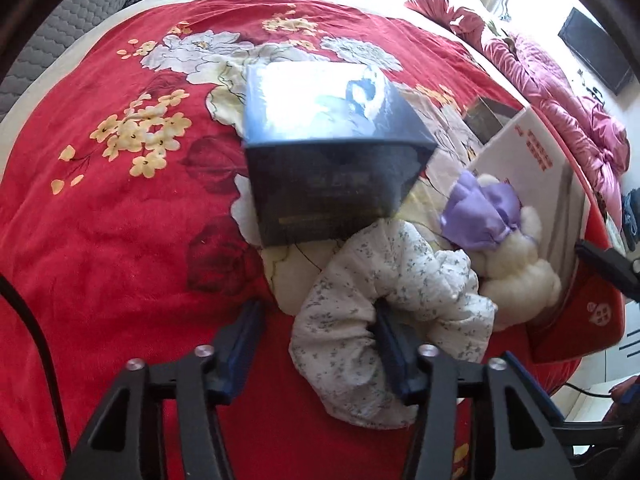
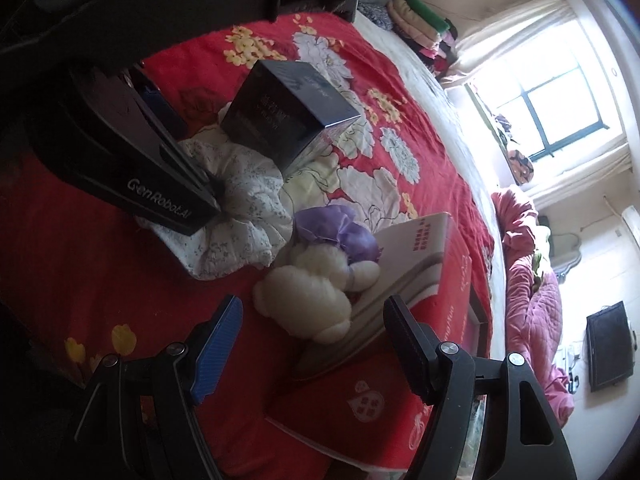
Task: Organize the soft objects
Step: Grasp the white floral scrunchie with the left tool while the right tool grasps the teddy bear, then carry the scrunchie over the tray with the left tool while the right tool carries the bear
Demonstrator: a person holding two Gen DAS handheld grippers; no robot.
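White floral cloth (image 1: pixel 384 312) (crumpled) beside plush toy (image 1: pixel 516 276)

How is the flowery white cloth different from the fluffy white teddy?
The flowery cloth is thin, crumpled fabric with tiny grey sprigs; the teddy is plump, plain cream fluff with a purple bow. The left gripper has one finger tucked into the cloth's folds, while the open right gripper hovers near the teddy without touching. The teddy leans against a book; the cloth does not. Both lie on the red blanket.
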